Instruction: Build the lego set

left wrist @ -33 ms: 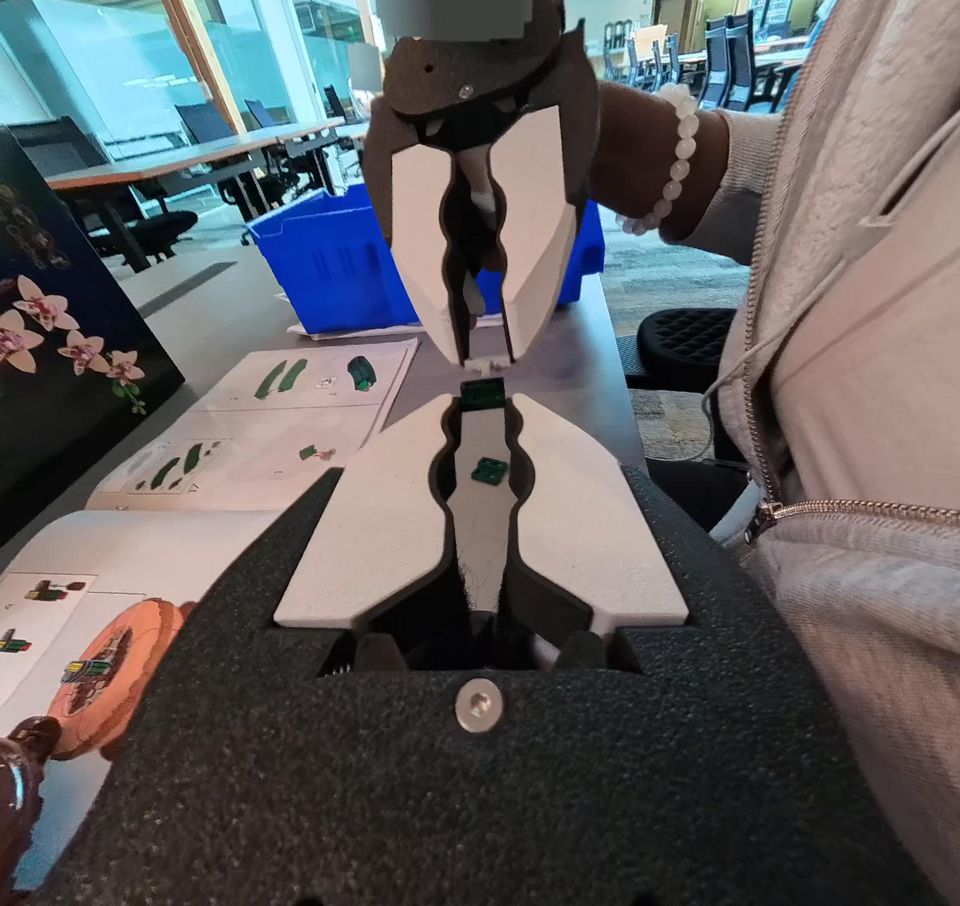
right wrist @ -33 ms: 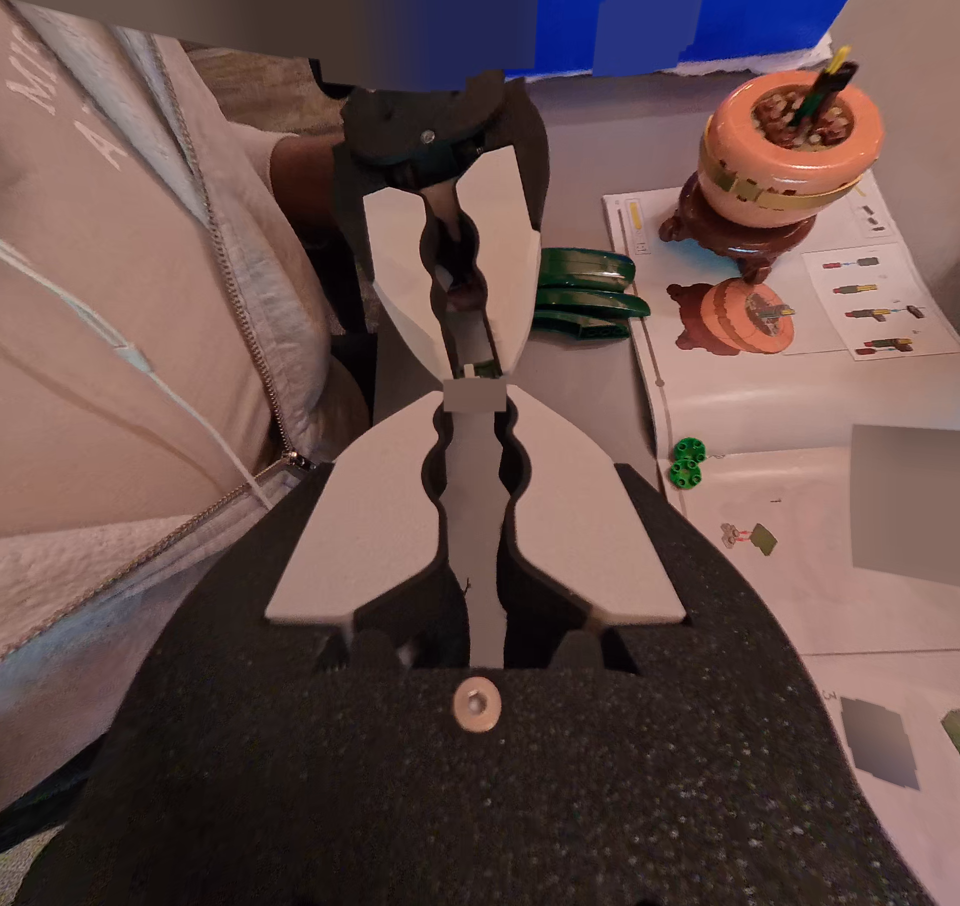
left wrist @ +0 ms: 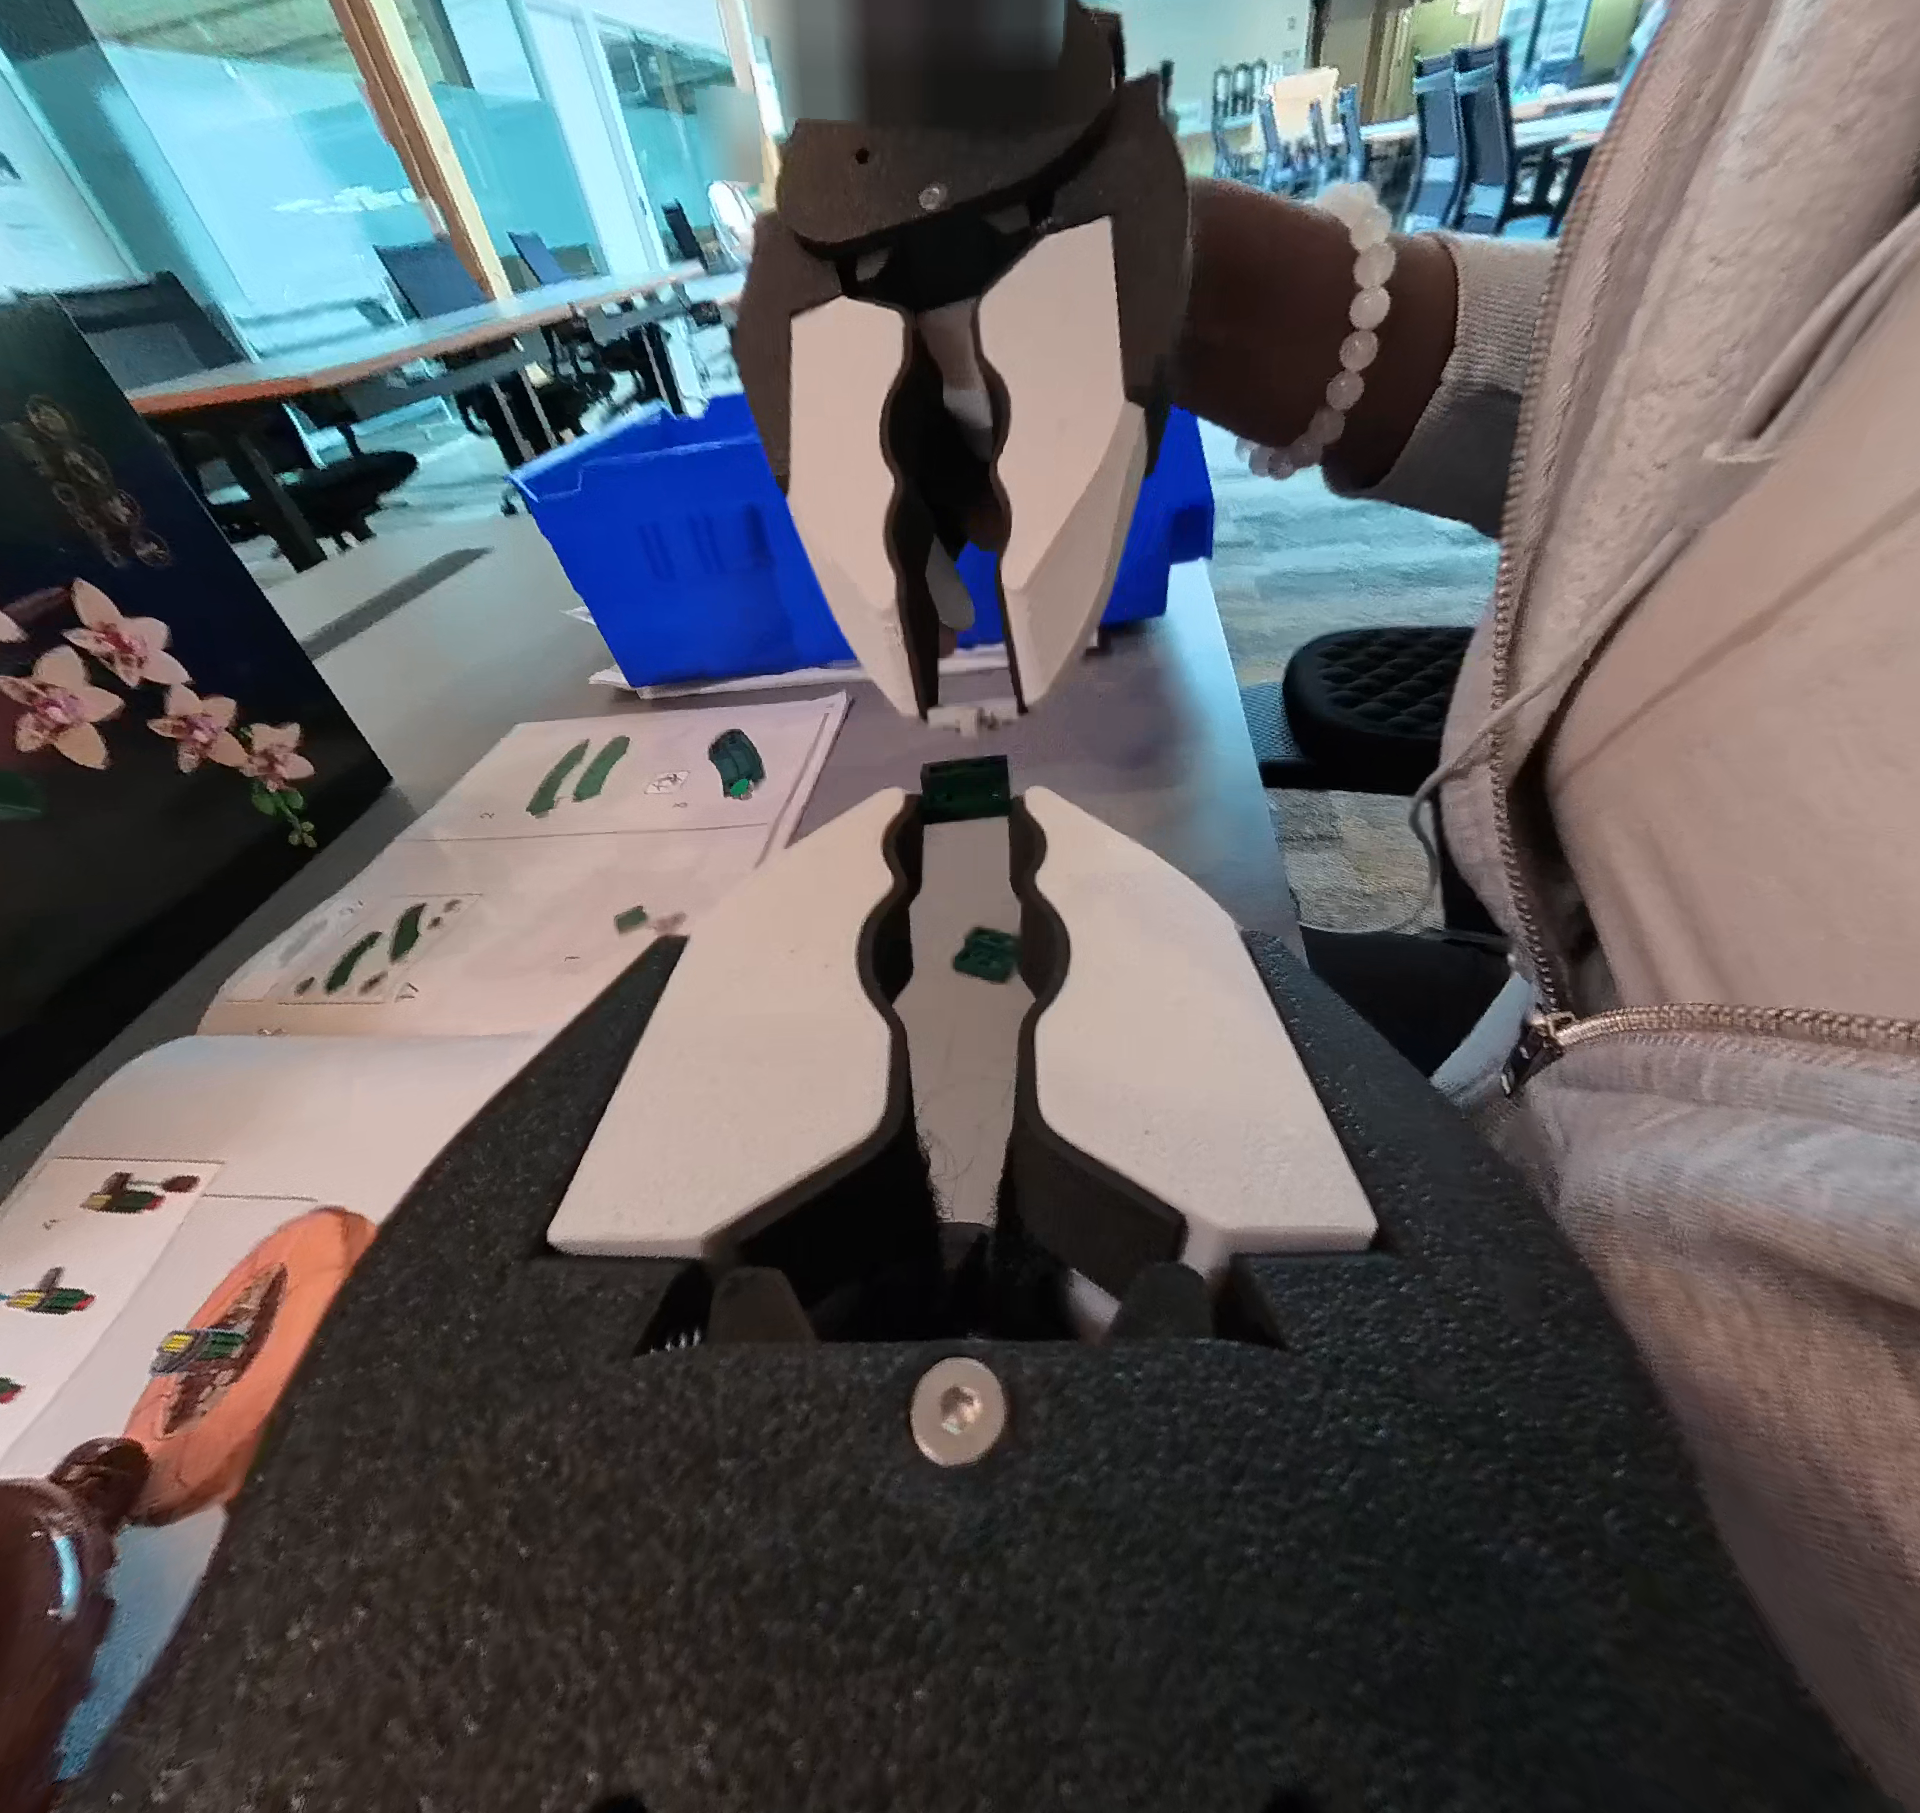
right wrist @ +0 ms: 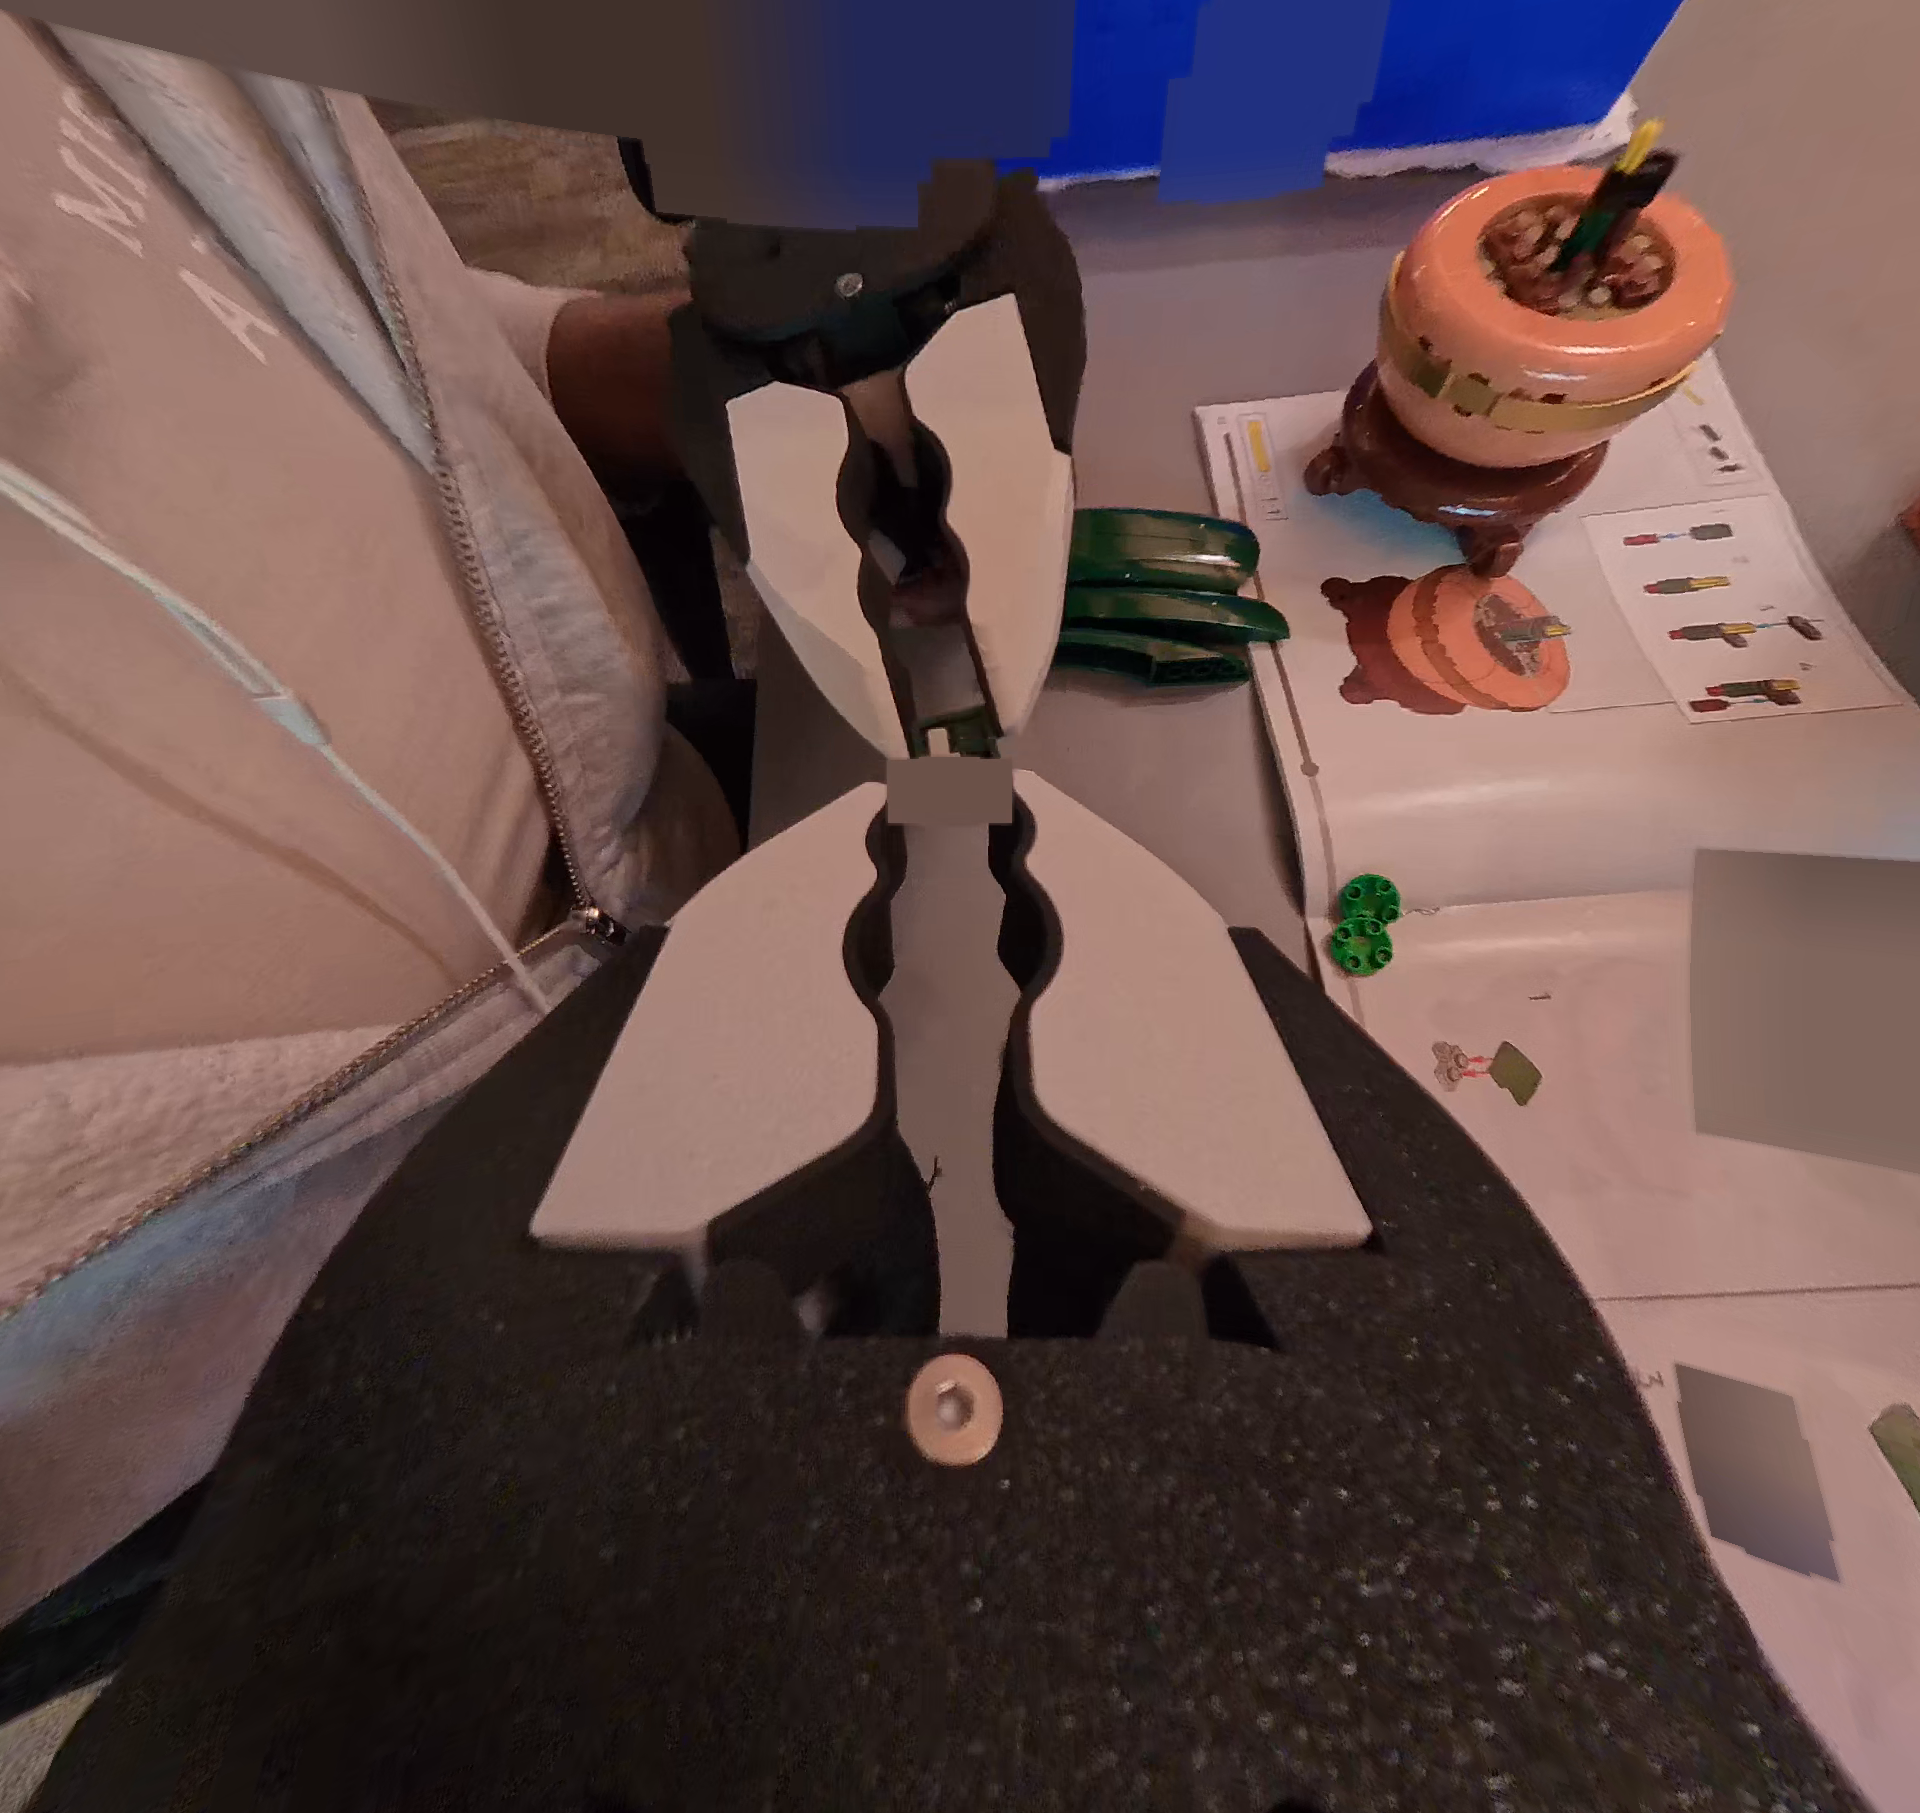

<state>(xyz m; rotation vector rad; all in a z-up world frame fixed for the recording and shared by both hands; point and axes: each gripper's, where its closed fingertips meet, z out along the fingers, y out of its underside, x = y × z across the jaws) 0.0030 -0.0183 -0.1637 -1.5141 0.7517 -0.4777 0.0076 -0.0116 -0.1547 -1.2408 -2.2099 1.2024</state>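
Note:
My left gripper (left wrist: pixel 966 799) is shut on a small dark green lego piece (left wrist: pixel 966 787), which sticks out past its tips. My right gripper (left wrist: pixel 968 709) faces it tip to tip from above, shut on a small white piece (left wrist: pixel 966 720). A narrow gap separates the two pieces. In the right wrist view my right gripper (right wrist: pixel 948 795) meets the left gripper (right wrist: pixel 954 737). The green piece (right wrist: pixel 966 737) shows there; a patch hides the white one. Another small dark green plate (left wrist: pixel 985 953) lies on the table under my left fingers.
The open instruction booklet (left wrist: pixel 582 859) lies on the grey table (left wrist: pixel 1143 745), with a blue bin (left wrist: pixel 686 558) behind and the set's box (left wrist: pixel 156 703) to the left. A built orange pot (right wrist: pixel 1548 309), dark green leaf pieces (right wrist: pixel 1164 600) and bright green round pieces (right wrist: pixel 1366 922) are nearby. A person's torso is close.

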